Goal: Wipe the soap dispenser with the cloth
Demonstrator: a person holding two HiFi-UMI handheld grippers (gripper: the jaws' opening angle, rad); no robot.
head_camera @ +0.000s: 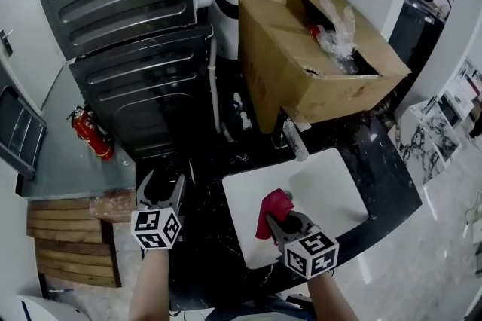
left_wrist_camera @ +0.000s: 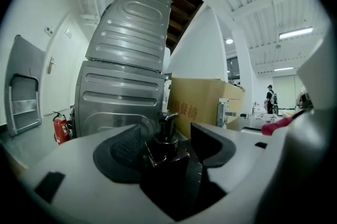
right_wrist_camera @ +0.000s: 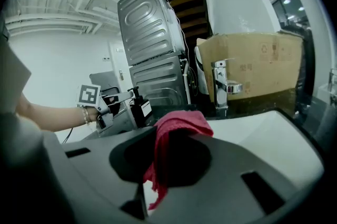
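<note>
A black square soap dispenser (left_wrist_camera: 167, 168) with a pump top stands on the dark counter between the jaws of my left gripper (left_wrist_camera: 166, 140). The jaws stand wide, with a gap on each side of the bottle. In the right gripper view the dispenser (right_wrist_camera: 138, 107) and the left gripper (right_wrist_camera: 111, 104) show at the left, beyond the sink. My right gripper (right_wrist_camera: 164, 162) is shut on a red cloth (right_wrist_camera: 176, 131), which bunches up over the jaws. In the head view the cloth (head_camera: 273, 210) hangs over the white sink (head_camera: 331, 191), to the right of the left gripper (head_camera: 160, 188).
A chrome faucet (right_wrist_camera: 221, 86) stands behind the sink. A large open cardboard box (head_camera: 301, 63) sits on the black counter (head_camera: 392, 176) at the back. Two stacked grey machines (head_camera: 128, 18) rise at the left, with a red fire extinguisher (head_camera: 92, 132) beside them.
</note>
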